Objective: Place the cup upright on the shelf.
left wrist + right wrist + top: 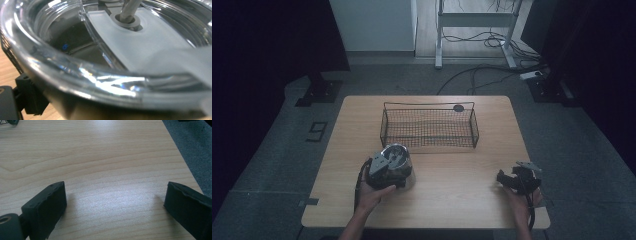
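A metal tumbler [398,156] with a clear lid stands at the table's front left. My left gripper [384,172] sits against its near side, jaws on either side of its body and closed on it. In the left gripper view the clear lid [140,45] and a grey straw [128,10] are very close, and one black finger [30,100] presses the cup's left side. My right gripper [513,178] rests low over the front right of the table. Its jaws [115,202] stand wide open over bare wood with nothing between them.
A black wire basket [429,105] stands empty at the middle back of the wooden table [452,185]. A small dark disc [458,108] lies by its far rim. The table's right edge [180,152] runs close to the right gripper, with grey floor beyond.
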Motion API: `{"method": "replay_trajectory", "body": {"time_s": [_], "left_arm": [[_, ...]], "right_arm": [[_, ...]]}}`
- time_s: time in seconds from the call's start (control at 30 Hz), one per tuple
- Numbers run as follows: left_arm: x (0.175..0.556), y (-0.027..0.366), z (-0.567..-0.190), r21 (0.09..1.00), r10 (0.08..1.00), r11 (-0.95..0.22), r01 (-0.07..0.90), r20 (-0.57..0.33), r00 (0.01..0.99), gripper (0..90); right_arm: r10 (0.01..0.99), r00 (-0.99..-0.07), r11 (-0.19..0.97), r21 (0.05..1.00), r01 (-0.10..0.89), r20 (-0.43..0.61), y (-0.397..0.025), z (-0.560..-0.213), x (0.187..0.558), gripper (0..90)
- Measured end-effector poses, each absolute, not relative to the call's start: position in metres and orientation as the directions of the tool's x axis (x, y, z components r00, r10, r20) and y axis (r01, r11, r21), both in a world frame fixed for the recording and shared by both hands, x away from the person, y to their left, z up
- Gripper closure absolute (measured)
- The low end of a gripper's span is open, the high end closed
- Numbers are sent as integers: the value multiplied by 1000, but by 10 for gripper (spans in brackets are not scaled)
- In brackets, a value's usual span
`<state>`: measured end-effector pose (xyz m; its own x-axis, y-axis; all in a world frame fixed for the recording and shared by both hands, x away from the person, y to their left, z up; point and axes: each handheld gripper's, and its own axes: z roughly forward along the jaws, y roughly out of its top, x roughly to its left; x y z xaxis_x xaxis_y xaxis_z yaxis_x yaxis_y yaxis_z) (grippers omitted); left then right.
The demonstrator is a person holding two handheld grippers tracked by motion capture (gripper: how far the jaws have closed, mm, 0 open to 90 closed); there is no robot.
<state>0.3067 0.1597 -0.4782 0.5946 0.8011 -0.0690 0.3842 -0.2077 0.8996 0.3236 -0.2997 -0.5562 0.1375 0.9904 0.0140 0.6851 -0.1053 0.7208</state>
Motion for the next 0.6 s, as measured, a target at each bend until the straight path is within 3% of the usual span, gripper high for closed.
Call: {"method": "replay_trajectory", "body": {"time_s": [0.6], "left_arm": [[302,169,-471,904,803,-168,392,-105,587,39]], "right_arm": [[990,139,-107,722,683,15,-300,-556,323,45]]}}
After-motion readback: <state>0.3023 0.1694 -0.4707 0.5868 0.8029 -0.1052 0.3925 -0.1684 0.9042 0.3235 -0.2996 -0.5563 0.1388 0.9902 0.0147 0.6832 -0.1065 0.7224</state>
